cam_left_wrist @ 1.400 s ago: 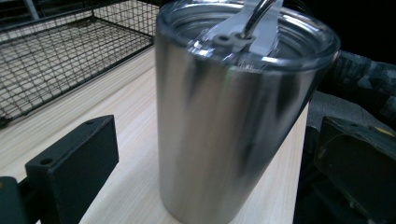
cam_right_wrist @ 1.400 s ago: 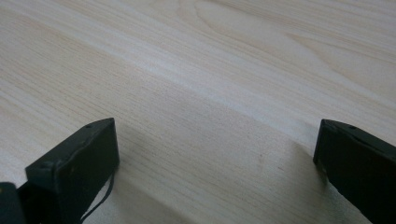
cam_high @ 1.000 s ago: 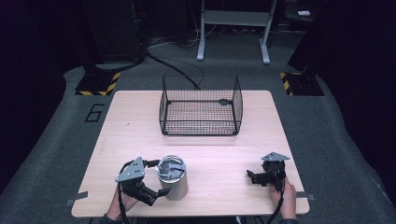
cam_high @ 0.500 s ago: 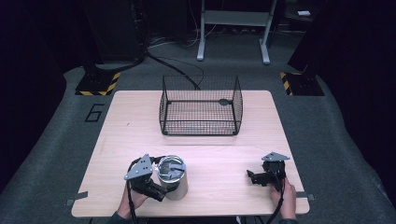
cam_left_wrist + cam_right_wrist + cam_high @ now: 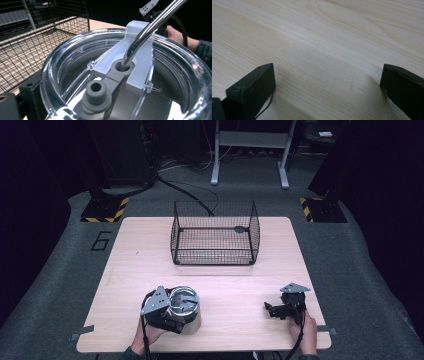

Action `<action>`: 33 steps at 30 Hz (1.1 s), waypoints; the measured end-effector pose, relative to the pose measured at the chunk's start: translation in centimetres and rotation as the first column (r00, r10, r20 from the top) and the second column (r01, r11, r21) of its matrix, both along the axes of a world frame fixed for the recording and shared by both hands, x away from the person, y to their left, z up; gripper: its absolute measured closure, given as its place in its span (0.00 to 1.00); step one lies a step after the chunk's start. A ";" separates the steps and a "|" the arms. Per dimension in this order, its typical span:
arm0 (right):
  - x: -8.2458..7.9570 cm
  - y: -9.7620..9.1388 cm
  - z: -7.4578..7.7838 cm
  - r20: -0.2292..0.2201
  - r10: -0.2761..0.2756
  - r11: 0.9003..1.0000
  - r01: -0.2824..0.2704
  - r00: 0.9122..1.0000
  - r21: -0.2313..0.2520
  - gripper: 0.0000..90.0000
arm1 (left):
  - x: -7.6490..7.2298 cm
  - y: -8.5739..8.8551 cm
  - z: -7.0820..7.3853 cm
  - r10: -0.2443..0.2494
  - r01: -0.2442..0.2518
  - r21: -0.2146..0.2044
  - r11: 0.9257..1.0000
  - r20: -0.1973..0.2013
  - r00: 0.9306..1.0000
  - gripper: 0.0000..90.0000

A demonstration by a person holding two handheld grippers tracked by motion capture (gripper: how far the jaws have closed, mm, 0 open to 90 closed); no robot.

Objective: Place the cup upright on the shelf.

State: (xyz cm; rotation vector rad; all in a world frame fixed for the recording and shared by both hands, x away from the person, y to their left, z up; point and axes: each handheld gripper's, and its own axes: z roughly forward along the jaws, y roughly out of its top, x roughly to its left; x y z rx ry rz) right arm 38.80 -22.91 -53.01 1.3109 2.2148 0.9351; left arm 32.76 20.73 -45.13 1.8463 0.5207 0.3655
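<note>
A steel tumbler with a clear lid and a bent metal straw stands near the table's front edge, left of centre. My left gripper reaches around it from the left. One black jaw lies against the lid's rim in the left gripper view, and the lid hides the other jaw. At the front right, my right gripper rests low on the bare wood. Its jaws are wide apart with nothing between them, as the right gripper view shows.
A black wire basket stands open-topped at the far middle of the wooden table; its mesh rises just beyond the tumbler. The person's right hand shows behind the lid.
My left gripper has slid right and now reaches around the tumbler. The tumbler and the right gripper have stayed put.
</note>
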 end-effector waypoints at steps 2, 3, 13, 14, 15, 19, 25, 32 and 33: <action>0.0 0.0 0.0 0.000 0.000 1.000 0.000 1.000 0.000 0.00 | 0.0 -0.1 0.1 0.004 -0.004 0.004 1.000 -0.001 1.000 0.04; 0.0 0.0 0.0 -0.002 -0.001 1.000 0.001 1.000 0.001 0.00 | -0.1 -0.1 0.1 0.006 -0.006 0.005 1.000 -0.003 1.000 0.04; 0.0 0.0 0.0 -0.002 0.000 1.000 0.000 1.000 0.000 0.00 | -0.1 -0.3 0.3 0.015 -0.015 0.009 1.000 -0.018 1.000 0.04; 0.0 0.0 0.0 -0.003 -0.001 1.000 0.001 1.000 0.001 0.00 | -0.1 -0.3 0.3 0.014 -0.014 0.013 1.000 -0.016 1.000 0.04; 0.0 0.0 0.0 -0.001 0.000 1.000 0.000 1.000 0.000 0.00 | 0.0 -0.3 0.3 0.014 -0.014 0.014 1.000 -0.006 1.000 0.04; 0.0 0.0 0.0 0.001 0.001 1.000 -0.001 1.000 -0.001 0.00 | -0.1 -0.5 0.7 0.014 -0.014 0.004 1.000 -0.006 1.000 0.04; 0.0 0.0 0.0 -0.003 -0.002 1.000 0.002 1.000 0.001 0.00 | 0.2 -0.5 1.6 0.032 -0.032 -0.001 0.999 0.009 0.999 0.04; 0.0 0.0 0.0 -0.001 0.000 1.000 0.000 1.000 0.000 0.00 | 0.8 -0.3 2.6 0.055 -0.055 0.009 0.998 0.020 0.998 0.04; 0.0 0.0 0.0 -0.003 -0.002 1.000 0.002 1.000 0.002 0.00 | 0.9 -0.3 2.7 0.061 -0.061 0.002 0.998 0.028 0.998 0.04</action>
